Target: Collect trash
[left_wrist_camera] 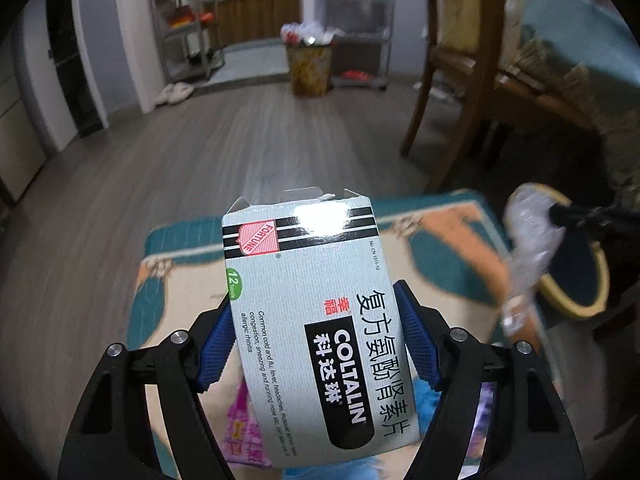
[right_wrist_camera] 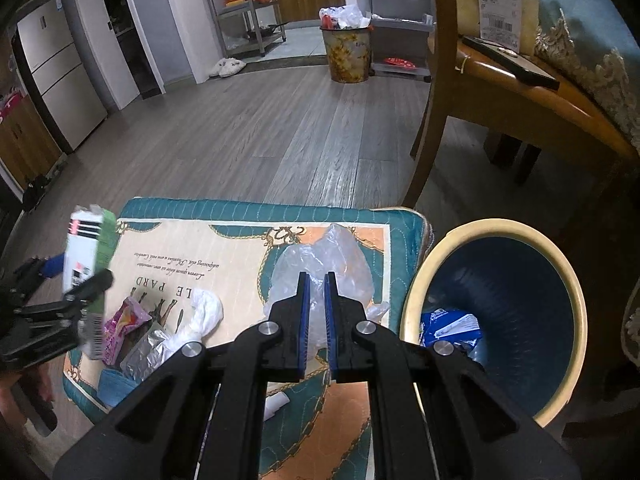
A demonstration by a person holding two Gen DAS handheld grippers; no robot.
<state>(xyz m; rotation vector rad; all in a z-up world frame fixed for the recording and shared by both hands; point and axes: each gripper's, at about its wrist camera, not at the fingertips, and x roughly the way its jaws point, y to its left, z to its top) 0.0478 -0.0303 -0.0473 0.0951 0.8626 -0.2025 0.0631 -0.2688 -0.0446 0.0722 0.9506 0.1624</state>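
- we judge the job partly done: the bin [right_wrist_camera: 496,324], at the lower right of the right wrist view, already holds a blue wrapper [right_wrist_camera: 450,326] at its bottom.
- our left gripper [left_wrist_camera: 316,344] has its blue pads pressed on the two sides of the medicine box [left_wrist_camera: 308,312], which fills the lower middle of the left wrist view, lifted off the mat [left_wrist_camera: 184,276]. in the right view the same box [right_wrist_camera: 86,256] shows at the left edge, off the mat [right_wrist_camera: 248,210] and well apart from the bin.
- our right gripper [right_wrist_camera: 316,320] is nearly pressed together, pinching a clear plastic bag [right_wrist_camera: 324,260] that bulges above its tips in the middle of the frame. in the left view that bag [left_wrist_camera: 532,240] hangs at the right edge, near the bin [left_wrist_camera: 576,280].
- so two pieces are in hand but not yet dropped; the bag is the closer one to the bin's mouth.
- still lying on the mat, in the lower left of the right view: a pink packet [right_wrist_camera: 122,326], a silver foil pouch [right_wrist_camera: 150,352], a crumpled white tissue [right_wrist_camera: 204,312] and a small white tube [right_wrist_camera: 276,402] half hidden under our gripper.
- a blue scrap [right_wrist_camera: 116,388] lies by the mat's near corner; we cannot tell what it is.
- left to do, as we see it: release both held pieces into the bin, then pick up the four or five items that remain.
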